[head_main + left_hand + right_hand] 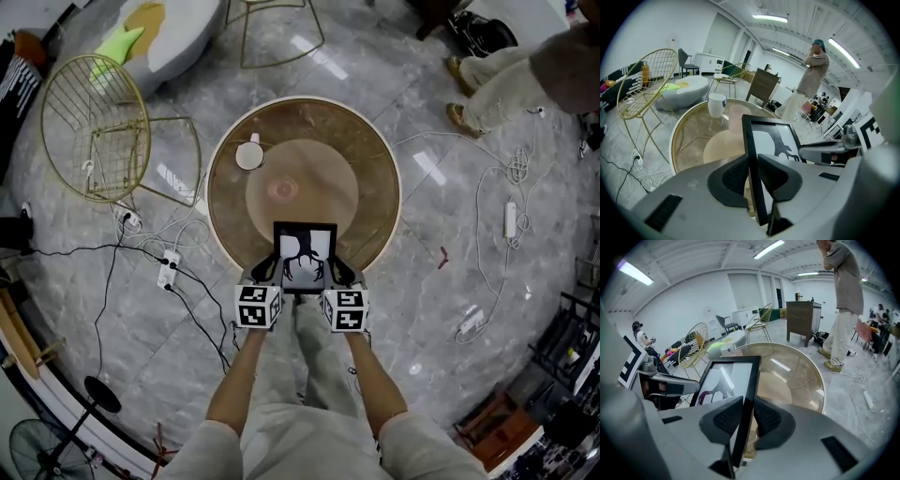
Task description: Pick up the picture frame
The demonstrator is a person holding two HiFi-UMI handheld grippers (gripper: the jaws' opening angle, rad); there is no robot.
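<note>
Now two grippers, left gripper [751, 174] and right gripper [743, 419], pinch one picture frame [305, 253] over one table [361, 141].

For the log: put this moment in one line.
left gripper: shut on picture frame | right gripper: shut on picture frame | picture frame: over round table
</note>
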